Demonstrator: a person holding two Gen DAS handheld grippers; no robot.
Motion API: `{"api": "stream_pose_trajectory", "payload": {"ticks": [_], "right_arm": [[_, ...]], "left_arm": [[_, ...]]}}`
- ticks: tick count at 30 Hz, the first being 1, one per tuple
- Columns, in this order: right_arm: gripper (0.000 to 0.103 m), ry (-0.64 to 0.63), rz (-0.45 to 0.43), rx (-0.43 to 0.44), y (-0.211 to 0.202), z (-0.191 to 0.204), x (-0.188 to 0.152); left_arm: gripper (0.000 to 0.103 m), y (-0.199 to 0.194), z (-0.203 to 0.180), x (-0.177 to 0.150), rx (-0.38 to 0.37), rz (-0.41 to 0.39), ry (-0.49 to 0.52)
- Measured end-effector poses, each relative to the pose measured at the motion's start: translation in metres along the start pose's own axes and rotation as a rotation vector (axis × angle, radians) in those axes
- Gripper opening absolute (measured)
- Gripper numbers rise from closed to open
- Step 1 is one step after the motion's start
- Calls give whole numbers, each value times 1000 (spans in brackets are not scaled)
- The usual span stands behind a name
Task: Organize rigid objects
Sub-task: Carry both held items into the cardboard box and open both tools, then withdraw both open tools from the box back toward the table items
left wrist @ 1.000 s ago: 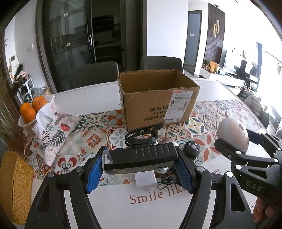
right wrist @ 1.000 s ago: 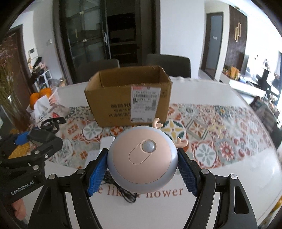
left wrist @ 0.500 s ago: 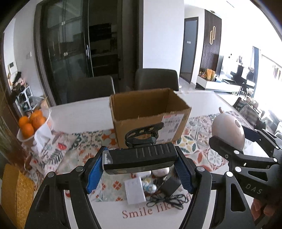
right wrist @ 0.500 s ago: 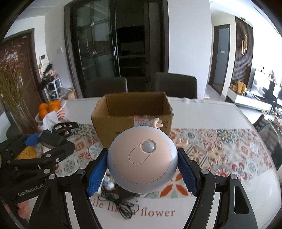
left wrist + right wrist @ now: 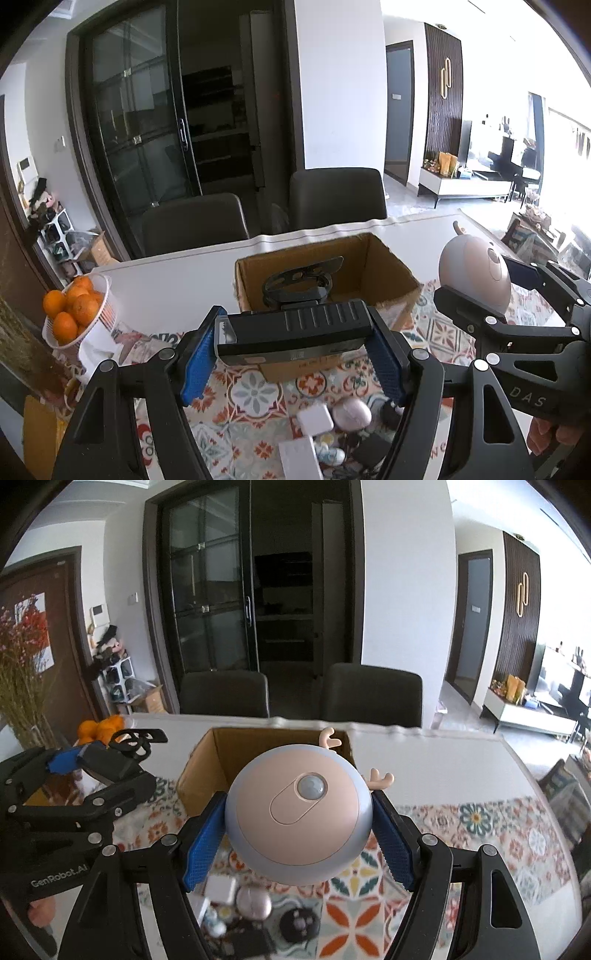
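My left gripper point(image 5: 291, 350) is shut on a black ribbed device with a ring handle point(image 5: 295, 328), held in the air in front of an open cardboard box point(image 5: 388, 269). My right gripper point(image 5: 297, 834) is shut on a round pink-and-grey night light with antlers point(image 5: 299, 812), held just before the same box point(image 5: 207, 760). The right gripper and light also show at the right of the left wrist view point(image 5: 476, 280). The left gripper shows at the left of the right wrist view point(image 5: 85, 771).
Small loose items lie on the patterned runner below: a white charger point(image 5: 316, 421), a pink mouse point(image 5: 351, 413), a black round piece point(image 5: 299, 921) and cables. A basket of oranges point(image 5: 74, 310) stands at the left. Two dark chairs point(image 5: 332, 199) stand behind the table.
Both grippers have risen and moved toward the box with their objects held; the box's open top now shows from above and the loose items have dropped low in view.
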State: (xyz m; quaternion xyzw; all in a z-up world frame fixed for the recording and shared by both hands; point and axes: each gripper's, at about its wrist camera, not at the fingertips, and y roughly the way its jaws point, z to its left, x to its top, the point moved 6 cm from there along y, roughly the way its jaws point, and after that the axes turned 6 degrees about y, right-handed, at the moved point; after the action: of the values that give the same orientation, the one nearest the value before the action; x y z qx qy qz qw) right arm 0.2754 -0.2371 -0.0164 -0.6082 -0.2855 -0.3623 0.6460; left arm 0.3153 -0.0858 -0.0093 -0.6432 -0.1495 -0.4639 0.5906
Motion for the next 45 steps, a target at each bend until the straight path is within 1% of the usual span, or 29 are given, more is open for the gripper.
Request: {"api": "stream_pose_trajectory", "payload": {"ticks": [5, 11, 18, 28, 30, 31, 34, 36, 37, 38, 40, 41, 42, 45], "right_arm": [[76, 3, 13, 10, 26, -6, 23], [76, -12, 77, 4, 67, -15, 36], [76, -38, 150, 4, 106, -20, 34], [76, -43, 224, 7, 146, -24, 31], [76, -42, 232, 9, 151, -24, 30], [76, -40, 236, 11, 154, -24, 30], [76, -39, 248, 14, 160, -23, 28], [76, -42, 249, 12, 163, -24, 27], [76, -42, 252, 15, 164, -23, 26], [77, -43, 258, 16, 165, -21, 25], [81, -46, 257, 0, 165, -20, 24], [85, -48, 250, -11, 162, -20, 25], [86, -53, 239, -23, 160, -19, 26], [87, -67, 209, -56, 150, -16, 28]], "left_arm": [[73, 27, 4, 18, -5, 17, -3], [73, 64, 7, 26, -27, 77, -5], [73, 107, 9, 23, -63, 176, -5], [73, 141, 12, 16, -78, 261, -4], [73, 144, 13, 16, -71, 269, -1], [75, 145, 13, 16, -66, 270, -2], [86, 147, 18, 14, -36, 281, -1], [87, 144, 21, 12, -11, 274, 0], [90, 143, 23, 11, -1, 272, -6], [94, 141, 25, 10, 14, 272, -14], [98, 138, 31, 8, 47, 268, -27], [98, 137, 33, 7, 59, 265, -32], [99, 135, 34, 6, 69, 263, -36], [101, 127, 40, 0, 94, 261, -52]]}}
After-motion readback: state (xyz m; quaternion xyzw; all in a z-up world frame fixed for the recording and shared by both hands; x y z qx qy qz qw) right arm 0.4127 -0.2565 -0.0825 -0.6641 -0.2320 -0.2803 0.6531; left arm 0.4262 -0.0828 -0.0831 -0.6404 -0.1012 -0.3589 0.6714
